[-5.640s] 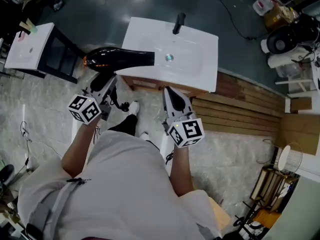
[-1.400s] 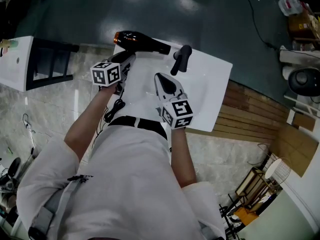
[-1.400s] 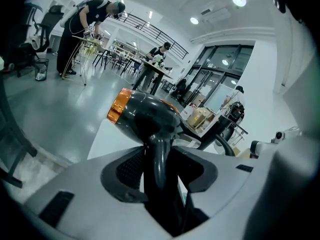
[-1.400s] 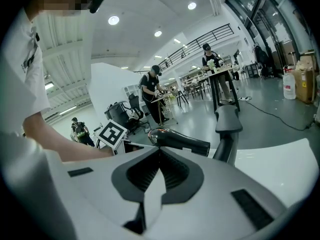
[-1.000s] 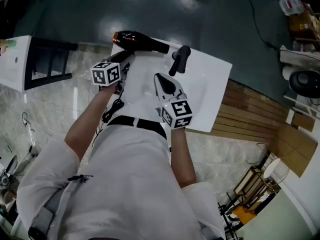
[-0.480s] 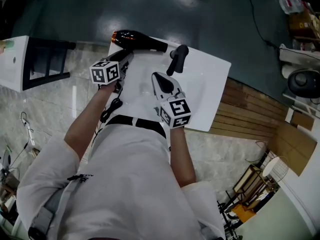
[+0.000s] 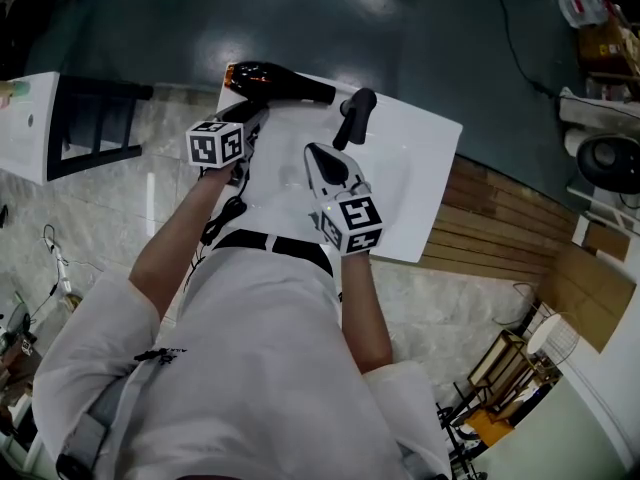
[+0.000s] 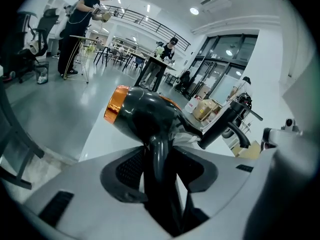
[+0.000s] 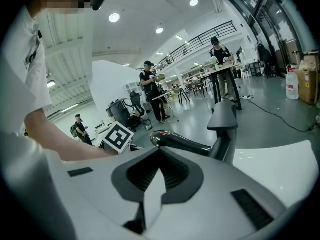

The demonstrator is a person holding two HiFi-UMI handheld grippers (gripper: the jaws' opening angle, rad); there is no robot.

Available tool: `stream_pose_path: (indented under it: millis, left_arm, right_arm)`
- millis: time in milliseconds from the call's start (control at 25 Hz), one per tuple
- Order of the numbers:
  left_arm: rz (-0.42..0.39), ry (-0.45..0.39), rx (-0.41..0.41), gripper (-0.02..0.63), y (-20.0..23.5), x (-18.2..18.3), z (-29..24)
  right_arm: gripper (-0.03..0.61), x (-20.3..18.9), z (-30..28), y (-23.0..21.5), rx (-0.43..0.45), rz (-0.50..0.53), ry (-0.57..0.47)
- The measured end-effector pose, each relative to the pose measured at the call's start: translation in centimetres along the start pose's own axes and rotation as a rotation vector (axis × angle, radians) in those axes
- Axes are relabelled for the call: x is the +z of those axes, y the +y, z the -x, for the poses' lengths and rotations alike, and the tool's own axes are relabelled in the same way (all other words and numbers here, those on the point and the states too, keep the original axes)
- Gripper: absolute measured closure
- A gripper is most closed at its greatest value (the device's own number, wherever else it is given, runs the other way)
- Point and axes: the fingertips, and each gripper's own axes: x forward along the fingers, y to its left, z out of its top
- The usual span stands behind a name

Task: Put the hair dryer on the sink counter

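The black hair dryer (image 7: 272,80) with an orange band lies across the far left corner of the white sink counter (image 7: 420,188). My left gripper (image 7: 252,116) is shut on its handle. In the left gripper view the handle (image 8: 156,156) runs between the jaws, and the body (image 8: 142,111) points away over the counter. I cannot tell whether the body touches the counter. My right gripper (image 7: 320,156) hangs over the basin near the black faucet (image 7: 352,118), shut and holding nothing. In the right gripper view the dryer's nozzle (image 9: 182,142) shows beyond the jaws.
The faucet (image 8: 226,126) stands just right of the dryer. The dryer's cord (image 7: 225,218) hangs off the counter's left edge. A white side table with a black frame (image 7: 70,118) stands to the left, and wooden planks (image 7: 510,233) lie to the right. People stand far off in the hall.
Since the earliest frame my left gripper has carried the dryer from the counter's near left side to its far left corner. Over the last second nothing has visibly moved.
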Motion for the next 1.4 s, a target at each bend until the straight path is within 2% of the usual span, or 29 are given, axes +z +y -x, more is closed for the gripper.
stream_pose_path:
  millis: [600, 920, 1400]
  left_arm:
    - [-0.060, 0.075, 0.010, 0.433, 0.5, -0.6, -0.3]
    - [-0.063, 0.089, 0.015, 0.383, 1.1, -0.9, 0.3]
    - [-0.063, 0.052, -0.002, 0.374, 1.1, 0.1, 2.7]
  right_arm:
    - [0.571, 0.3, 0.4, 0.7, -0.008, 0.005, -0.021]
    - [0.571, 0.3, 0.6, 1.1, -0.014, 0.006, -0.028]
    - [0.571, 0.8, 0.9, 1.7, -0.026, 0.004, -0.055]
